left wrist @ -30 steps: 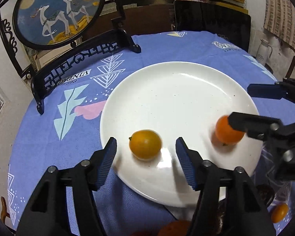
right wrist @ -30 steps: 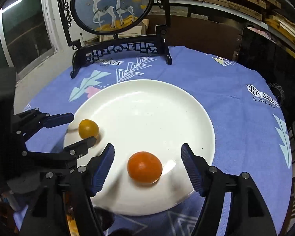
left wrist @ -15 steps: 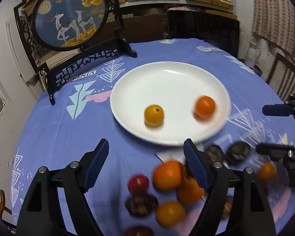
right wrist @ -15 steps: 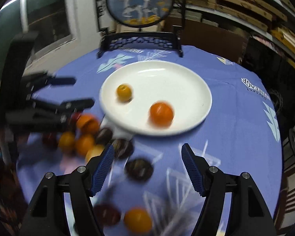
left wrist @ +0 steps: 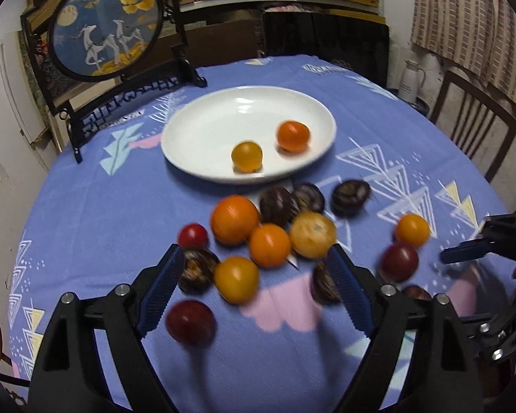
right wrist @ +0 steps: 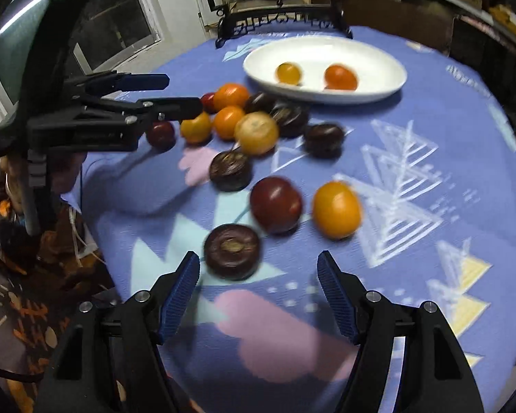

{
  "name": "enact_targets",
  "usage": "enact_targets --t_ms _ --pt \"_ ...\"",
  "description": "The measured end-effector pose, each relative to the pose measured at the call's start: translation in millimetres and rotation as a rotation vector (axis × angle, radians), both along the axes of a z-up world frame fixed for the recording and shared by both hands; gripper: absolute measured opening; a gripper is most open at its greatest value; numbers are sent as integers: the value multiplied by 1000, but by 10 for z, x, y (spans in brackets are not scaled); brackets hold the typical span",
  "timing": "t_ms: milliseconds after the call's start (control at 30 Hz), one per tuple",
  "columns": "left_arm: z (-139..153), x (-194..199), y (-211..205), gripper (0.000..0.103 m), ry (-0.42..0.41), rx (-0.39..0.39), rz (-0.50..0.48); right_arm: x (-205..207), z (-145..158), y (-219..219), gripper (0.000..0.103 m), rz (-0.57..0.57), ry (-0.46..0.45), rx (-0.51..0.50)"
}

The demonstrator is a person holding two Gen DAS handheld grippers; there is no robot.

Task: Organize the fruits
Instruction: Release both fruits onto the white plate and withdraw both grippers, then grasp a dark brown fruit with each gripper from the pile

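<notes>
Both of my claws have pulled back from the white plate (left wrist: 196,134) since a second ago, when each hovered over a fruit on it; now they hang above the loose pile on the blue-clothed counter (left wrist: 86,213). My left claw (left wrist: 254,289) has just been opening and stands spread, pinching nothing, with a yellow fruit (left wrist: 236,278) lying on the cloth between its blue pads but not touched. My right claw (right wrist: 258,296) is spread too and empty, a dark round fruit (right wrist: 232,254) sitting just ahead of its tips. On the plate rest a small yellow fruit (left wrist: 247,155) and an orange fruit (left wrist: 292,136), apart from each other. Near the plate's closer edge lies the heap: oranges, dark purple fruits, red ones (blurred by motion, so I cannot name them more closely). Off by itself to the right sit a red fruit (right wrist: 276,203) and an orange-yellow fruit (right wrist: 336,209), just beside one another.
</notes>
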State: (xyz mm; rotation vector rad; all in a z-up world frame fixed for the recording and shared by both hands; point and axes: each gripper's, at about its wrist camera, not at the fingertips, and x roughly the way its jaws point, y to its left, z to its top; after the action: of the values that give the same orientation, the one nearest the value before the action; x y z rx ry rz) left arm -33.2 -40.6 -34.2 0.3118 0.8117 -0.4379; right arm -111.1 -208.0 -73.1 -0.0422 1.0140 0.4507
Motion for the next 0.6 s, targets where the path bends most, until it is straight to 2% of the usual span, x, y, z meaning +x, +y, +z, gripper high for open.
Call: enact_targets --t_ms 67,100,133,267,467,500,533,567,600 --pt "-62 -55 -43 82 11 12 -13 -1 -52 72 66 10 -6 7" --pt "-94 -76 -65 82 17 18 -20 -7 -79 122 44 29 -14 6" --pt "-137 -105 -99 82 29 24 -29 -17 -107 161 40 46 -9 4" --pt "-270 -151 -238 82 59 36 -60 -96 -71 184 39 61 -51 -31" --pt "-437 -50 -452 81 90 41 -68 -147 40 -93 39 -10 -76 -30" --pt "-466 -30 -472 76 93 45 -64 -162 33 -129 39 -18 -74 -22" --pt "-496 -9 -488 61 104 49 -60 -174 39 -158 39 -23 -73 -20" --pt "-523 5 -489 38 127 43 -64 -179 32 -180 39 -26 -74 -23" --pt "-539 16 -487 39 148 34 -69 -186 28 -192 39 -28 -74 -26"
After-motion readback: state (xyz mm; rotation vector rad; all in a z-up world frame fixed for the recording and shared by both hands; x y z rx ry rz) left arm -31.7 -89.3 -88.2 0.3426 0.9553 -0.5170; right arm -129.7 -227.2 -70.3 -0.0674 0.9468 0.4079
